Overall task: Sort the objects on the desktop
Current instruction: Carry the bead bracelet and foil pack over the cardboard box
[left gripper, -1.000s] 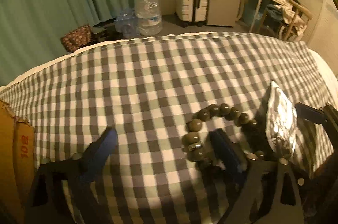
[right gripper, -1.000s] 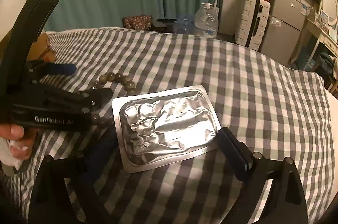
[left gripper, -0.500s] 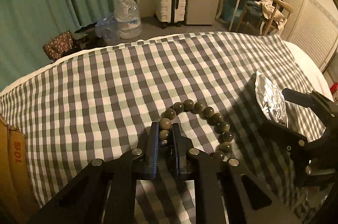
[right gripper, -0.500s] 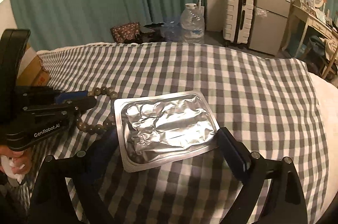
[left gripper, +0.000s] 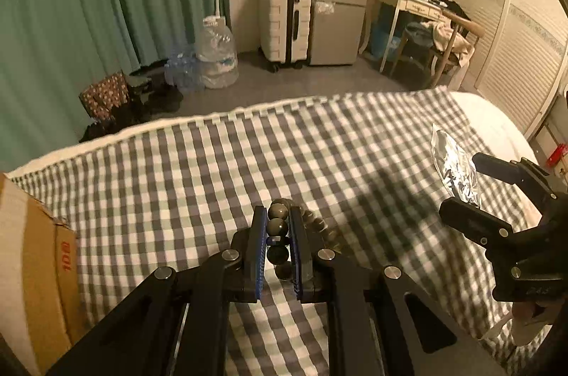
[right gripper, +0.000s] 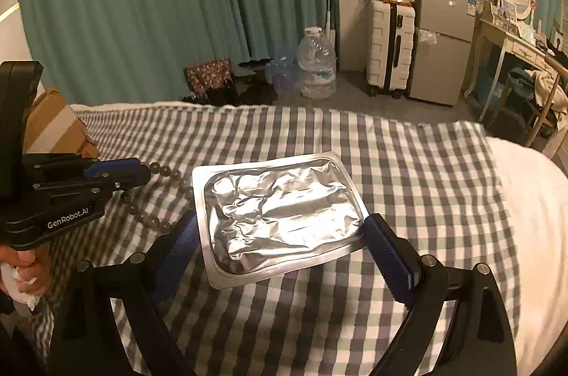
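A bracelet of dark round beads (left gripper: 277, 227) is clamped between the fingers of my left gripper (left gripper: 277, 218), lifted above the checked bedspread; its loose beads hang to the right. In the right wrist view the bracelet (right gripper: 149, 216) dangles from the left gripper (right gripper: 142, 175) at the left. A silver foil pouch (right gripper: 280, 216) sits between the wide-spread fingers of my right gripper (right gripper: 280, 227), its edges against both pads, held above the bed. The pouch (left gripper: 454, 170) and right gripper (left gripper: 461, 184) show at the right of the left wrist view.
A cardboard box (left gripper: 32, 269) stands at the bed's left edge, also seen in the right wrist view (right gripper: 53, 124). The checked bedspread (left gripper: 213, 184) covers the bed. Beyond it are water bottles (left gripper: 216, 56), a white suitcase (left gripper: 284, 21) and a desk (left gripper: 408, 0).
My left gripper closed on the bead bracelet and lifted it off the bedspread. My right gripper rose with the foil pouch between its fingers.
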A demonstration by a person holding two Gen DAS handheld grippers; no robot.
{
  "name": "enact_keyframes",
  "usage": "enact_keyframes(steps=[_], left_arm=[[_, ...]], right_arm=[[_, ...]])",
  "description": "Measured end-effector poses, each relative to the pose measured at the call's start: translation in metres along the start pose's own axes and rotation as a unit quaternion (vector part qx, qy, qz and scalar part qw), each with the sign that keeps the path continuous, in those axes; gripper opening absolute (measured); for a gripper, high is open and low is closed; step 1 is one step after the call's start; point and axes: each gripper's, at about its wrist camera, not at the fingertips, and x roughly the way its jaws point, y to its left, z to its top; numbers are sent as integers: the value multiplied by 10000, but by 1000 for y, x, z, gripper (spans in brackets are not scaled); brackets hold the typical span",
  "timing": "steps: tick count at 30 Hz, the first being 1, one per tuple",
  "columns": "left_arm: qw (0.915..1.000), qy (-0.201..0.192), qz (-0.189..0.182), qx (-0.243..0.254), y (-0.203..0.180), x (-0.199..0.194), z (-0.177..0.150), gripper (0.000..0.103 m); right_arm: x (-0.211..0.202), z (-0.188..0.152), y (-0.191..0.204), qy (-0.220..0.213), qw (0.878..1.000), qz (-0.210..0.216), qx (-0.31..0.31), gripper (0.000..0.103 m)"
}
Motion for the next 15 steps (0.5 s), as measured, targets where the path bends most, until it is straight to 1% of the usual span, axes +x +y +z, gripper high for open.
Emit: enact_keyframes(steps=[6,15], left_arm=[[9995,-284,121,54,-3,-35,8,12],[9960,-837,295,86,-14,-103,18,12]], right_arm=[[-29,7,3,-219,9998,-24,12,92],[-83,12,7,-618,9981,28,59,92]])
